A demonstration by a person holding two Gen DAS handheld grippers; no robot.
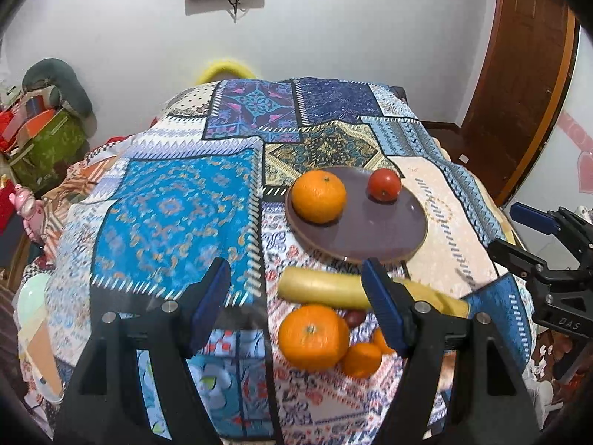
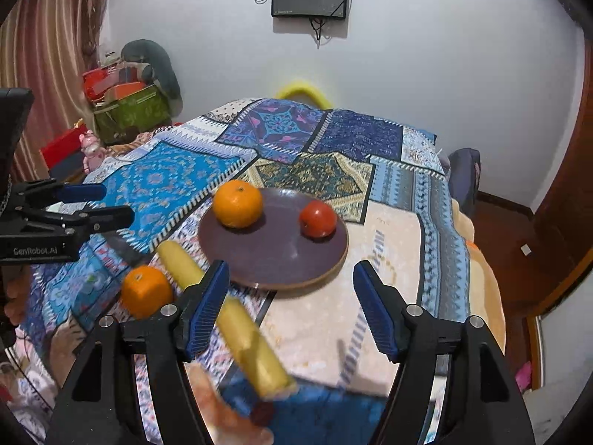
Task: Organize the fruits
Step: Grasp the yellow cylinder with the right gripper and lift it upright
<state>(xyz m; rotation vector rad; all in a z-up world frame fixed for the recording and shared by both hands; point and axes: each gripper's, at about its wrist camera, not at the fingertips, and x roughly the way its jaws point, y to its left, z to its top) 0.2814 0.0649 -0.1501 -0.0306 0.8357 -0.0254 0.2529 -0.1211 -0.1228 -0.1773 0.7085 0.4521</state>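
A: How far along does the sorting look?

B: Part way, by the look of it. The plate (image 1: 370,248) carries an orange (image 1: 318,195) and a tomato (image 1: 384,184), well apart from each other. Loose on the patchwork cloth (image 1: 166,215), just in front of the plate, lie a banana (image 1: 326,289), a big orange (image 1: 313,337), a small orange (image 1: 361,359) and a small dark red fruit (image 1: 355,317).

A: And the grippers?

B: The left gripper (image 1: 296,307) stands wide open with nothing between its fingers, hovering over the loose pile. The right gripper (image 2: 289,311) is just as wide open and empty, above the plate's near rim, with the banana (image 2: 222,315) passing behind its left finger.

A: So the next move?

B: Probably a pick from the pile. The big orange sits nearest the left gripper's gap; it calls for lowering, centring the fingers around it, then closing gently, since the fruit could roll.
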